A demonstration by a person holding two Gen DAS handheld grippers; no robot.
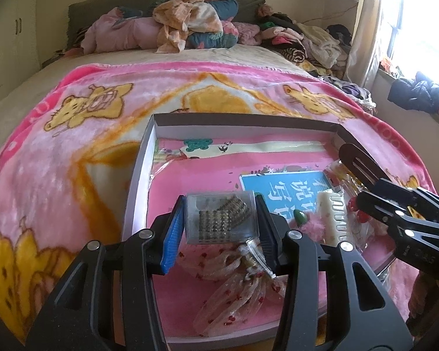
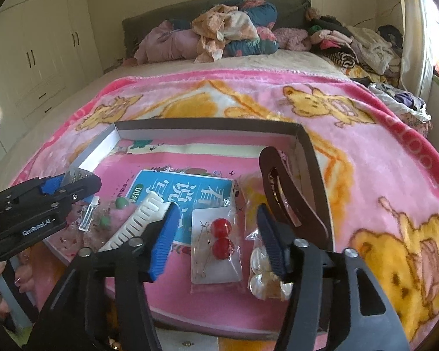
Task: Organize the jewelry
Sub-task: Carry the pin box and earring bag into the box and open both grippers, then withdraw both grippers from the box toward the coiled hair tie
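My left gripper (image 1: pixel 221 222) is shut on a small clear plastic case (image 1: pixel 221 218) with a beaded bracelet inside, held above the shallow cardboard box (image 1: pixel 243 121). My right gripper (image 2: pixel 216 239) is open above a bag with red ball earrings (image 2: pixel 216 244). A bag of pearly earrings (image 2: pixel 263 275) lies by its right finger. A brown hair clip (image 2: pixel 289 193), a white comb clip (image 2: pixel 131 228), a green bead on pink fluff (image 2: pixel 120 203) and a clear hair clip (image 2: pixel 88 218) lie in the box. A sheer pink bow (image 1: pixel 234 289) lies below the case.
The box rests on a pink cartoon blanket (image 1: pixel 73 146) on a bed. A pink book with a blue label (image 2: pixel 184 193) lines the box floor. Piled clothes and bedding (image 1: pixel 190 23) sit at the headboard. A window (image 1: pixel 418 20) is at the right, wardrobes (image 2: pixel 44 46) at the left.
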